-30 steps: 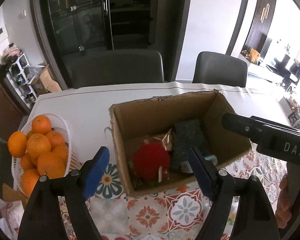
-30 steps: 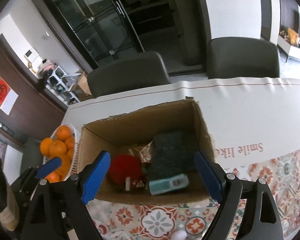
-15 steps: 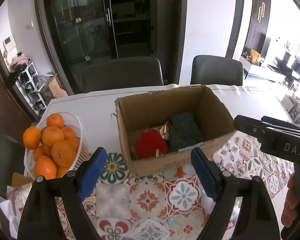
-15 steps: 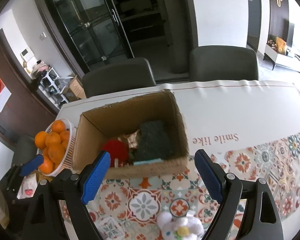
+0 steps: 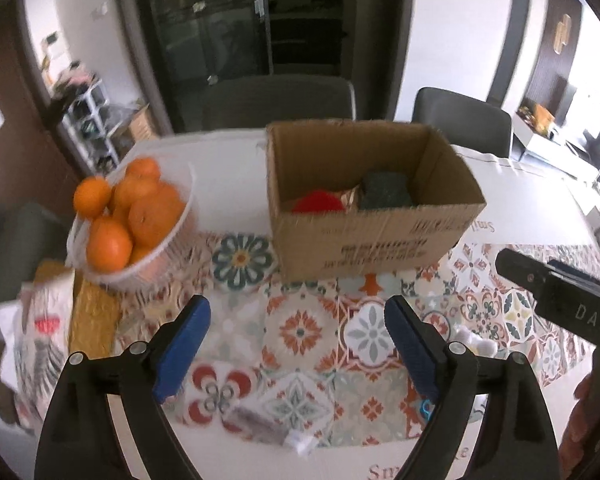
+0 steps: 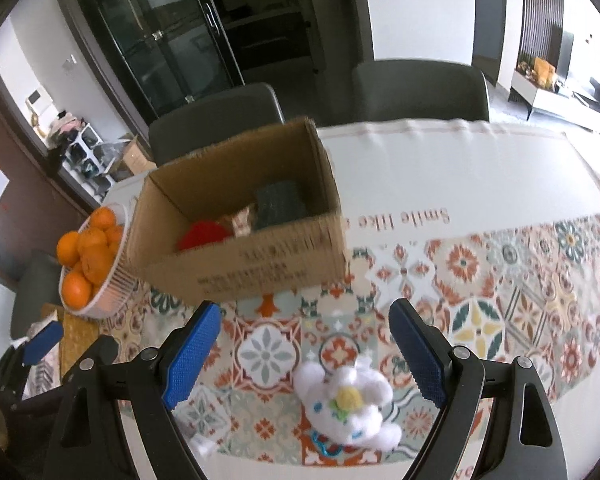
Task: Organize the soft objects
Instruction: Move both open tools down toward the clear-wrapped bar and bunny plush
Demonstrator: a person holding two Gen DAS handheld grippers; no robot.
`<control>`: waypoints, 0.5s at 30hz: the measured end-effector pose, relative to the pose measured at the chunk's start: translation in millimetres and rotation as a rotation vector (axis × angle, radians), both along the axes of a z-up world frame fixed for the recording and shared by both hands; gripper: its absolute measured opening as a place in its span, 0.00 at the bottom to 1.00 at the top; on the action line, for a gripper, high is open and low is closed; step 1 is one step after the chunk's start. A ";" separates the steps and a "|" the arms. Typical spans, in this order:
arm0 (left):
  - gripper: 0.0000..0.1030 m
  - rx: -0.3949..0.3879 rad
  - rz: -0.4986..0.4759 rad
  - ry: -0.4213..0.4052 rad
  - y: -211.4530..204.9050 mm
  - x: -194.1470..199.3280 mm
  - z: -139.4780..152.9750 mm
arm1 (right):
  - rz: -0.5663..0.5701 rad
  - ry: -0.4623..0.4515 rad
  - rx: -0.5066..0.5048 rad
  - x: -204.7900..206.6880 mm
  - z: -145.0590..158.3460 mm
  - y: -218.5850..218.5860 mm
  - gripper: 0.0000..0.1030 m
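An open cardboard box (image 5: 376, 240) (image 6: 260, 256) stands on the patterned tablecloth and holds a red fluffy thing (image 5: 318, 202) (image 6: 200, 234), a dark green pad (image 5: 384, 186) (image 6: 280, 200) and a small brownish item. A white plush toy (image 6: 348, 404) lies on the cloth near the table's front edge, just in front of my right gripper (image 6: 304, 356), which is open and empty. A bit of the toy shows in the left wrist view (image 5: 476, 340). My left gripper (image 5: 300, 350) is open and empty, well short of the box.
A white basket of oranges (image 5: 132, 216) (image 6: 88, 264) stands left of the box. A printed bag (image 5: 40, 344) and a yellow mat lie at the left edge. A small wrapped item (image 5: 268, 428) lies near the front edge. Two dark chairs stand behind the table.
Both grippers have pulled back from over the box toward the table's front edge. The white plush toy has come into the right wrist view between the fingers.
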State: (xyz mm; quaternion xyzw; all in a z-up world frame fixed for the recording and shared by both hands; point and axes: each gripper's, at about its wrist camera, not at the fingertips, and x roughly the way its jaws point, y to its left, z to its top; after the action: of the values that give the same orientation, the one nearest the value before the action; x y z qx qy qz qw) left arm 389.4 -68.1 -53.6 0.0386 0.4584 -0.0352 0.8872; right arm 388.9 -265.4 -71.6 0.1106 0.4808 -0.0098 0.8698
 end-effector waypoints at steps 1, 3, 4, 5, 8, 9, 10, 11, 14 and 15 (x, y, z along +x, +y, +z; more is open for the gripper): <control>0.88 -0.002 0.021 0.010 1.8 -4.3 -2.5 | 0.000 0.006 0.002 -2.3 -2.9 0.4 0.85; 0.88 -0.019 0.053 0.029 5.5 -12.3 -8.2 | 0.000 0.023 0.002 -9.7 -10.5 -0.2 0.85; 0.88 -0.021 0.066 0.040 6.1 -16.0 -11.3 | -0.001 0.032 0.003 -11.9 -13.3 -0.5 0.85; 0.89 -0.019 0.088 0.050 6.0 -19.3 -14.3 | -0.003 0.040 0.005 -14.5 -16.8 -0.9 0.85; 0.89 -0.025 0.132 0.078 6.6 -29.4 -25.6 | -0.006 0.072 0.000 -23.5 -27.6 -1.8 0.85; 0.89 -0.019 0.147 0.091 7.1 -31.6 -30.5 | -0.007 0.079 -0.008 -25.3 -29.6 -1.5 0.85; 0.89 -0.016 0.159 0.105 7.7 -33.4 -34.8 | -0.008 0.085 -0.015 -26.9 -31.7 -1.0 0.85; 0.89 -0.021 0.175 0.121 9.2 -36.2 -40.4 | -0.007 0.091 -0.025 -29.2 -33.9 0.1 0.85; 0.89 -0.057 0.235 0.183 13.9 -41.8 -54.9 | -0.007 0.119 -0.030 -34.8 -43.4 1.9 0.85; 0.89 -0.068 0.253 0.204 15.3 -43.3 -59.6 | -0.008 0.129 -0.030 -35.6 -46.7 1.9 0.85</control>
State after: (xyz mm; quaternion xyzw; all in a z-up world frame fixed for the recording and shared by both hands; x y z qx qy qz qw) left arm 346.1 -52.8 -113.2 -0.0533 0.5459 0.0575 0.8342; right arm 353.2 -263.5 -118.3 0.0985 0.5354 -0.0278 0.8384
